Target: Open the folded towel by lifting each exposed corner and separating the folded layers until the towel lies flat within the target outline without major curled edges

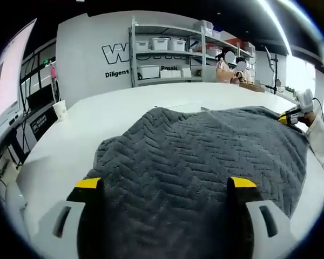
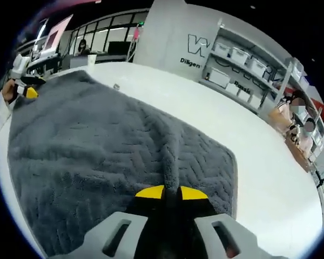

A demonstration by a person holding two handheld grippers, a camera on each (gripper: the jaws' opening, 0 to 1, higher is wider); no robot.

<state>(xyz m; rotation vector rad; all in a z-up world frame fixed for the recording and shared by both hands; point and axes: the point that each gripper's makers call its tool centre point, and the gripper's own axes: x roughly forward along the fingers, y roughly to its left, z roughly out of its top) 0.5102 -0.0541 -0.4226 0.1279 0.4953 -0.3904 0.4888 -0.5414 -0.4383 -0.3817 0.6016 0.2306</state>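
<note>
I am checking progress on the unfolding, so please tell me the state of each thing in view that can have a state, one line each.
Dark grey herringbone-textured towel: spread over the white table, with a pinched ridge raised at one edge.
Left hand-held gripper: open, jaws wide apart above the towel.
Right hand-held gripper: shut on the towel ridge.
White paper cup: upright at the table edge.

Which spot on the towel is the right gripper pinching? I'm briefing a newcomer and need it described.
Start at the white table, spread with the grey herringbone towel. In the right gripper view, a raised ridge of cloth runs down to the right gripper. Unlike the flat pile around it, it is puckered between the shut yellow-tipped jaws.
</note>
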